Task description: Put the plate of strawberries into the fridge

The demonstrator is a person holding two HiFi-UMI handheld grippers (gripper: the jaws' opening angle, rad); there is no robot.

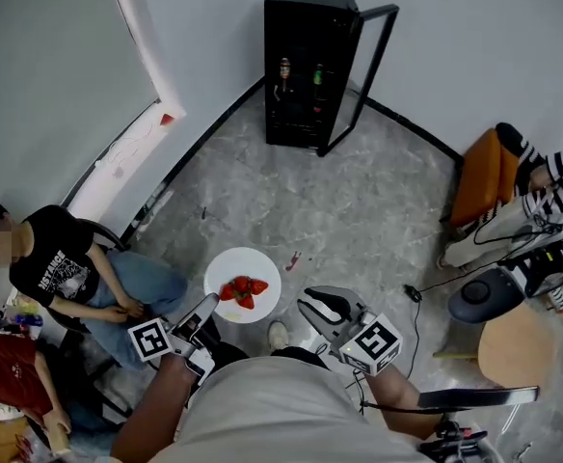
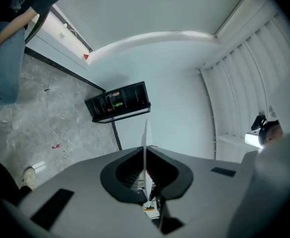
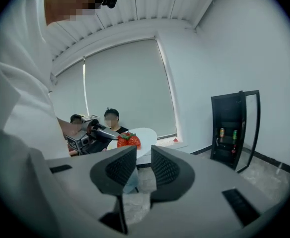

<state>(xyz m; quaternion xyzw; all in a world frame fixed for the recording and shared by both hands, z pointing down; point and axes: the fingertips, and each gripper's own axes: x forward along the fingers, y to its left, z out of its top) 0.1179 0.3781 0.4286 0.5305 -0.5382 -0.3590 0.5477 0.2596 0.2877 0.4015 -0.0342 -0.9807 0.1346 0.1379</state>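
A white plate (image 1: 254,263) with several red strawberries (image 1: 244,291) hangs level above the marbled floor. My left gripper (image 1: 210,306) is shut on its near left rim. In the left gripper view the plate (image 2: 145,133) shows edge-on as a thin white line pinched between the jaws of the left gripper (image 2: 145,155). My right gripper (image 1: 312,307) is held to the right of the plate, open and empty; the right gripper (image 3: 144,157) looks past its jaws at the plate (image 3: 144,135) and strawberries (image 3: 127,140). The black fridge (image 1: 306,66) stands ahead by the wall, its glass door (image 1: 366,75) swung open.
Bottles stand on the fridge shelves (image 3: 228,133). One person sits at the left (image 1: 65,263), another at the right (image 1: 542,186) by an orange chair (image 1: 484,177). A cable (image 1: 426,292) and a dark stool (image 1: 481,297) lie to my right. A round wooden table (image 1: 513,347) is near right.
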